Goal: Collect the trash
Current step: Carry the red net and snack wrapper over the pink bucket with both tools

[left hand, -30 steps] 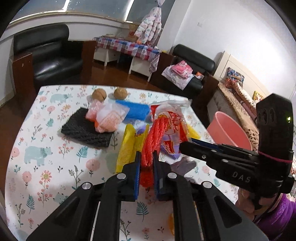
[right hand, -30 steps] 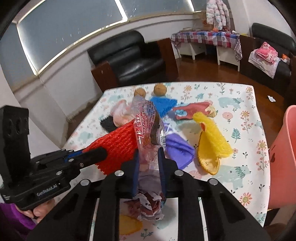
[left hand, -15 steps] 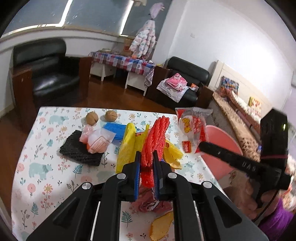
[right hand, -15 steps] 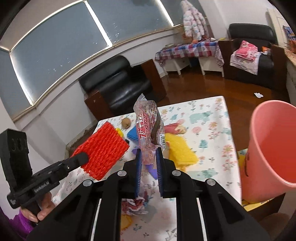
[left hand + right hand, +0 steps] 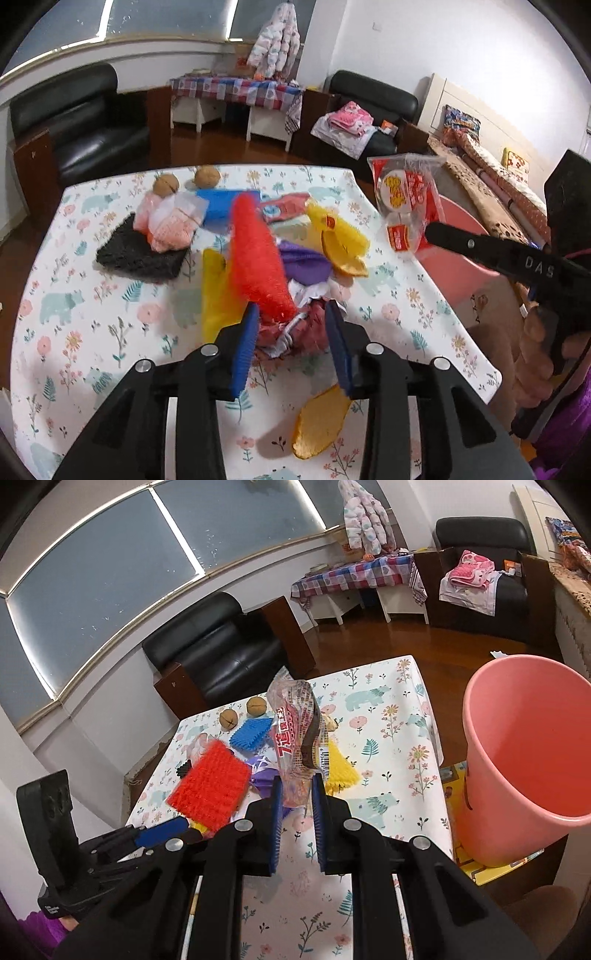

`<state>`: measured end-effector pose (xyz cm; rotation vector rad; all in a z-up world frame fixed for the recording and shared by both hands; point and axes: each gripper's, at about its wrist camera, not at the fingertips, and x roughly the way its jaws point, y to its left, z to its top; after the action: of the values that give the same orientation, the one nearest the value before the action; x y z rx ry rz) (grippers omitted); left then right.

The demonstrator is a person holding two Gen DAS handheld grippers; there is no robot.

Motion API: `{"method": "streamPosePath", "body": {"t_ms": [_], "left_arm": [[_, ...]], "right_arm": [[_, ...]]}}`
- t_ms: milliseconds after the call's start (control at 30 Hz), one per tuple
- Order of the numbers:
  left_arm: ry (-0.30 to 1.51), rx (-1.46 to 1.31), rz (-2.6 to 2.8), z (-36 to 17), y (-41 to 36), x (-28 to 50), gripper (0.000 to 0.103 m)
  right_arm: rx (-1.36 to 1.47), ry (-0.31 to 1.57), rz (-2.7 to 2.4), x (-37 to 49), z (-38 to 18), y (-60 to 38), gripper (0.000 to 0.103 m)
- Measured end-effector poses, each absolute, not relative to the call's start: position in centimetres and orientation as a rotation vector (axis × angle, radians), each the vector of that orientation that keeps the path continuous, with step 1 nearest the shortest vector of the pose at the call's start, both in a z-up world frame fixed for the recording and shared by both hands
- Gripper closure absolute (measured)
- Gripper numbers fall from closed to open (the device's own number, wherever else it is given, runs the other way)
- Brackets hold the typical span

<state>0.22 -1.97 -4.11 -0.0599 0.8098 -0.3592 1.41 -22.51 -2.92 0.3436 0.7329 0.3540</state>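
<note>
Colours on the worktop [image 5: 74, 295]: white cloth, pastel bear, flower and leaf print.
Red mesh [image 5: 258, 258], yellow mesh [image 5: 216, 295], blue mesh [image 5: 218, 203], black mesh [image 5: 136, 254], purple bag [image 5: 306, 262], red-and-clear wrapper [image 5: 295, 731], salmon-pink bin [image 5: 524, 757], blue claw pads [image 5: 242, 354].

The left gripper [image 5: 291, 332], clamped on the red mesh sleeve [image 5: 258, 254] in the earlier pictures, is now opening, and the sleeve is seen blurred and loose between the parted fingers [image 5: 243, 347]. The snack wrapper [image 5: 299, 746] pinched in the right gripper [image 5: 297, 812] has been carried from above the surface [image 5: 388, 775] toward the pink bucket [image 5: 524, 753].
</note>
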Motion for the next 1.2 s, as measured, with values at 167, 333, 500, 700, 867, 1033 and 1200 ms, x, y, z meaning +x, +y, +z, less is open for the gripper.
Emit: {"method": "streamPosePath", "body": {"t_ms": [167, 333, 500, 700, 867, 1033, 1200], "left_arm": [[0.812, -0.062, -0.326, -3.8, -1.8, 1.2, 0.060], [0.772, -0.099, -0.251, -2.7, 0.5, 2.3, 0.058], [0.838, -0.166, -0.248, -3.2, 2.1, 4.8, 0.057], [0.947, -0.190, -0.251, -6.7, 0.9, 7.0, 0.057], [0.949, -0.167, -0.274, -7.4, 0.2, 7.2, 0.094], [0.901, -0.149, -0.285, -6.3, -0.1, 6.5, 0.096], [0.815, -0.132, -0.297, -3.4, -0.5, 5.5, 0.097]], "right_arm": [[0.328, 0.731, 0.367, 1.2, -3.0, -22.1, 0.087], [0.312, 0.742, 0.372, 1.2, -3.4, -21.8, 0.087], [0.311, 0.769, 0.383, 1.7, -4.1, -21.5, 0.087], [0.303, 0.780, 0.384, 2.0, -4.5, -21.2, 0.087], [0.319, 0.799, 0.377, 2.6, -5.0, -21.6, 0.087], [0.315, 0.795, 0.382, 2.6, -5.0, -21.3, 0.087], [0.313, 0.774, 0.381, 2.2, -4.6, -21.6, 0.087]]}}
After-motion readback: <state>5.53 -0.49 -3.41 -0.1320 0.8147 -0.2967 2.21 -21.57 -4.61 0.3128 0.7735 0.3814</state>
